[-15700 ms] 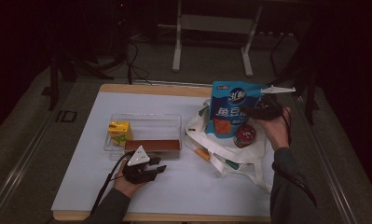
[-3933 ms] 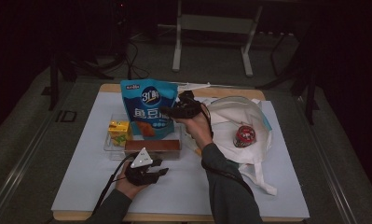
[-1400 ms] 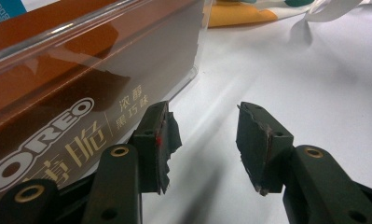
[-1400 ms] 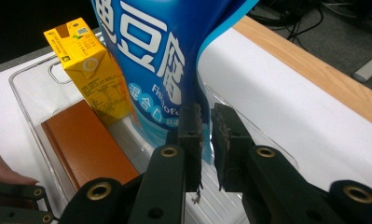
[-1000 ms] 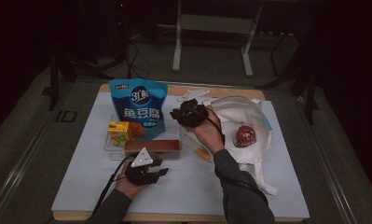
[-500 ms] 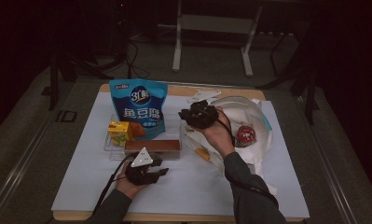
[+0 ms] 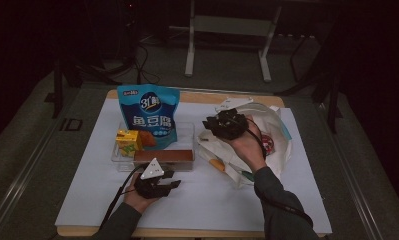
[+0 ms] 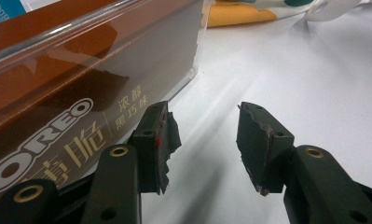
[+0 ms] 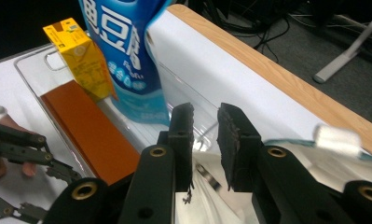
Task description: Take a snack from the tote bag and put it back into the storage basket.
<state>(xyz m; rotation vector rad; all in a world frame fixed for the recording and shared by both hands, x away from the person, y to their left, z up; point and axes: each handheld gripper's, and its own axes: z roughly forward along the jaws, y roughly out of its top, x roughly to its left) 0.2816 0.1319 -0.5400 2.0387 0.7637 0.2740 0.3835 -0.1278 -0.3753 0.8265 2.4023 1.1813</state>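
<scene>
Tote bag (image 7: 267,145) holds the next item: lower the empty, slightly parted right tongs (image 7: 226,123) straight in; left tongs (image 8: 202,140) rest spread.

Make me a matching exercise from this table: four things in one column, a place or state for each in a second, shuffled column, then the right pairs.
Things:
1. blue snack pouch
2. brown Oreo box
3. yellow carton
4. left gripper

Places or states:
A. lying flat along the near side of the clear tray
B. jaws open, on the white table cover in front of the tray
C. standing upright at the back of the tray
D. at the tray's left end, beside the pouch

Pairs: 1-C, 2-A, 3-D, 4-B
</scene>
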